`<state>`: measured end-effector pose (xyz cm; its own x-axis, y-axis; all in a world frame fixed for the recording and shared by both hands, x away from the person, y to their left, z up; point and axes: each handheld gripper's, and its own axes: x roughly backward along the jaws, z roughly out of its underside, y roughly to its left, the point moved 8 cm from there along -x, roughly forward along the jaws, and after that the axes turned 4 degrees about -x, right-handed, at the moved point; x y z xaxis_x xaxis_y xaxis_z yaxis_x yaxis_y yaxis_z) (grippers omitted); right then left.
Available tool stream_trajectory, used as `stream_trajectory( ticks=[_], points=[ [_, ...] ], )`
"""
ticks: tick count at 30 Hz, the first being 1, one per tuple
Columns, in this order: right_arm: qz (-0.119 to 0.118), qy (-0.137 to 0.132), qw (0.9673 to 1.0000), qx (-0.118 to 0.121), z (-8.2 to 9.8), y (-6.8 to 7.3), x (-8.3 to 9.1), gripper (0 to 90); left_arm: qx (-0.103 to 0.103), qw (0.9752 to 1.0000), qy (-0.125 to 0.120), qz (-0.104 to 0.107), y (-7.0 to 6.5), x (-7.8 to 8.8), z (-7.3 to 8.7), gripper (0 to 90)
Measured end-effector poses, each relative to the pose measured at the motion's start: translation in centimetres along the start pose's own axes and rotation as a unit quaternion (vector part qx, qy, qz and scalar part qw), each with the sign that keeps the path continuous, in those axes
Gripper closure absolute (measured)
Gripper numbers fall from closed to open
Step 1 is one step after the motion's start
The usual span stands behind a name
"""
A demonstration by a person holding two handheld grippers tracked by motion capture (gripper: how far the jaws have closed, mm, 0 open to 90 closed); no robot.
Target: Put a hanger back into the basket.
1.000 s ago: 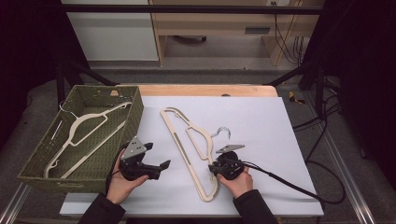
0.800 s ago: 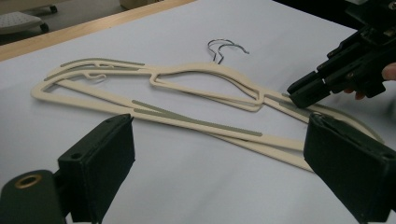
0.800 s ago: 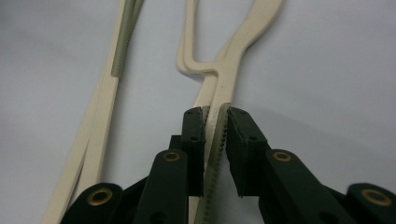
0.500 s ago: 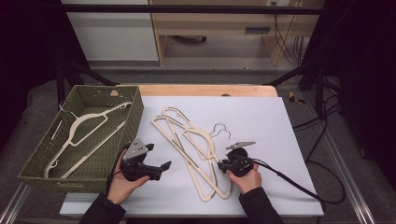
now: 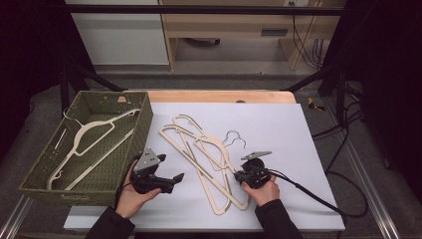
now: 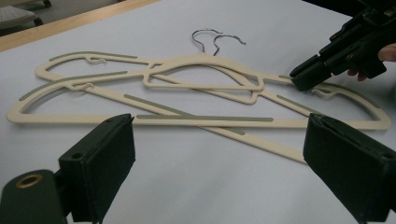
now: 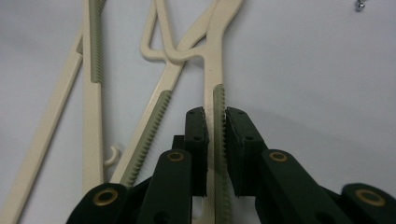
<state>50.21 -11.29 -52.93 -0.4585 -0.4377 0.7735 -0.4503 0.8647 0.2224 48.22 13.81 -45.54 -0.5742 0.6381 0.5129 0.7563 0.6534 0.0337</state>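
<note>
Two cream hangers [image 5: 209, 159] overlap; right tongs [image 7: 215, 140] pinch one, left tongs [image 6: 219, 158] gape empty.

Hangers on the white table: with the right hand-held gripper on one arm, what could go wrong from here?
1. The two cream hangers lie crossed, hooks side by side; lifting one may drag the other.
2. The right hand-held gripper pinches only a thin arm by its ridged strip, far from the hook, so the hanger could swing or twist out.
3. The green basket already holds a hanger; the new one could snag it.
</note>
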Motion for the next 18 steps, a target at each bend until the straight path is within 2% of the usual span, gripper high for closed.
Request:
stream_trajectory(
  ticks=[1,5,6,12,18],
  points=[
    [-0.007,-0.005,1.0,-0.005,-0.1,-0.1,0.2,80.0,0.001,1.0,0.0,0.0,0.0,0.0,0.0,9.2],
    [-0.02,-0.033,0.9993,-0.001,-0.7,-0.2,1.5,80.2,0.002,1.0,0.0,0.0,0.1,0.0,0.0,9.3],
    [-0.022,-0.039,0.9989,0.01,-0.9,-0.2,1.9,80.3,0.002,1.0,0.0,0.0,0.0,0.0,0.0,9.3],
    [-0.034,-0.063,0.9972,0.022,-1.2,0.2,3.1,80.5,0.003,1.0,-0.002,0.0,0.0,-0.1,-0.2,9.4],
    [-0.058,-0.083,0.9936,0.051,-1.4,0.9,4.1,83.6,0.006,0.9999,-0.011,0.0,-0.1,-0.1,-1.1,9.7]
  ],
)
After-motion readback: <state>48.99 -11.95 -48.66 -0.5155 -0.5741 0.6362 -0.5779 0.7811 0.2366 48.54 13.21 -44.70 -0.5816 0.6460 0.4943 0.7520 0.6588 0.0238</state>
